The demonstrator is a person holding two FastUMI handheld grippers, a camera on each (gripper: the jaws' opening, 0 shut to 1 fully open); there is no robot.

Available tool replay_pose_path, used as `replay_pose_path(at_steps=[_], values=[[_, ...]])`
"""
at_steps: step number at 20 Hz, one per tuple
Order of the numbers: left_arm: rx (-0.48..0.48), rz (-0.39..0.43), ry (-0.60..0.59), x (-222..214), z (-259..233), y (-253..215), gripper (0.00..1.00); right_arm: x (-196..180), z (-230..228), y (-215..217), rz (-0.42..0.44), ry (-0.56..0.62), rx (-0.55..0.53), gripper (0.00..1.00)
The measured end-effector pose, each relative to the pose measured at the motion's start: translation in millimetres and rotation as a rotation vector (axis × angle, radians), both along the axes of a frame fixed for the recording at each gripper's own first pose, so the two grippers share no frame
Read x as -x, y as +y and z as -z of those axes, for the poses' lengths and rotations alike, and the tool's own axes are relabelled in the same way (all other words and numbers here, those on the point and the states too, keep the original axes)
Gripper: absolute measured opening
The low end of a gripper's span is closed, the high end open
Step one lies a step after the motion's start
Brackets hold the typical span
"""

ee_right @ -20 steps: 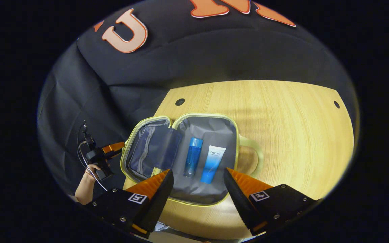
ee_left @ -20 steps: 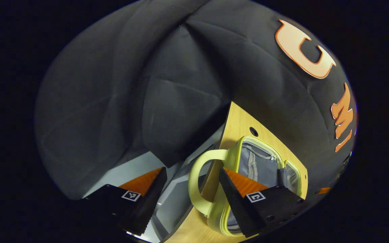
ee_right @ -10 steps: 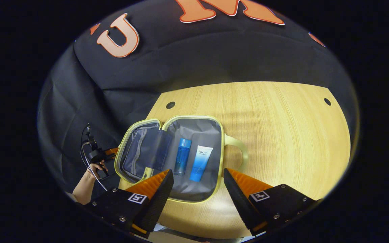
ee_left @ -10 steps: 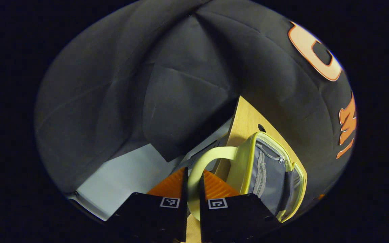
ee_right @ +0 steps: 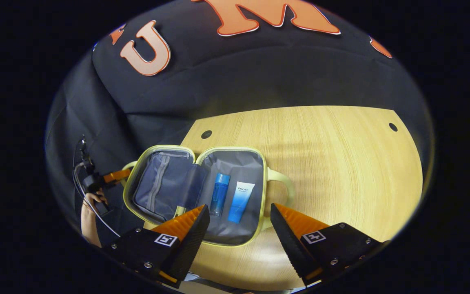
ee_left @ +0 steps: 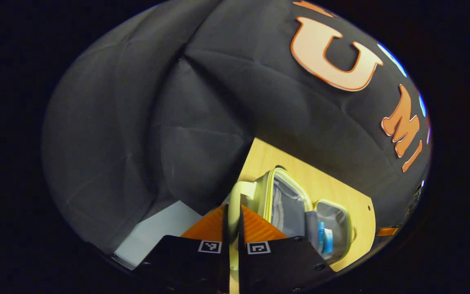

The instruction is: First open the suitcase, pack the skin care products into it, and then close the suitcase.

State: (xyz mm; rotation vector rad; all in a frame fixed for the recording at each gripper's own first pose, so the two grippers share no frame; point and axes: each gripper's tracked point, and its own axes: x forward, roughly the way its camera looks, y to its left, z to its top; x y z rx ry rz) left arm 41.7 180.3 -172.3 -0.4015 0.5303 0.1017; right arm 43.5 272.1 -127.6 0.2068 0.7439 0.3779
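The left tool [ee_left: 233,228] pinches the lid handle [ee_left: 235,200] of the suitcase [ee_right: 202,192], which lies open on the counter [ee_right: 341,163]; the right tool [ee_right: 239,220] hangs spread above it. If the thin handle slips from that pinch mid-swing, the lid may flop back open (or drag the case). The right gripper view shows the bottle [ee_right: 220,193] and tube [ee_right: 241,196] lying side by side inside.

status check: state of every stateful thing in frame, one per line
suitcase: open, lid half raised off the table, base half flat
lid handle: clamped between the left tool's fingers
left tool: shut on the lid handle
right tool: open, holding nothing, above the suitcase's near edge
blue bottle: lying in the base half
blue tube: lying in the base half, beside the bottle
lid pocket zipper: looks closed
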Motion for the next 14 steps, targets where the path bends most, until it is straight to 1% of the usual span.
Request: replay_pose_path(at_steps=[2,4,6,7,9,10,11,14], values=[[-0.021,0.018,-0.032,5.6,-33.3,-22.7,0.07,2.1,-7.5,-4.5,-0.004,-0.025,-0.007,0.95],[-0.063,0.052,-0.06,7.5,-59.5,-52.3,0.08,6.0,-12.8,-10.6,-0.008,-0.044,-0.018,0.95],[-0.095,0.082,-0.09,10.4,-89.5,-79.4,0.06,8.7,-19.4,-18.0,-0.011,-0.058,-0.037,0.95],[-0.103,0.097,-0.103,13.4,-101.7,-94.1,0.08,11.4,-22.4,-23.3,-0.014,-0.064,-0.048,0.95],[-0.12,0.128,-0.124,16.6,-121.3,-128.4,0.08,15.6,-29.8,-35.9,-0.014,-0.084,-0.069,0.95],[-0.131,0.145,-0.133,17.6,-130.2,-146.3,0.07,17.1,-34.9,-44.7,-0.013,-0.097,-0.073,0.95],[-0.146,0.16,-0.139,19.8,-137.2,-163.6,0.08,18.0,-37.5,-54.0,-0.012,-0.11,-0.072,0.95],[-0.209,0.197,-0.144,24.3,-149.9,-215.4,0.08,21.9,-47.1,-85.7,-0.005,-0.136,-0.084,0.95]])
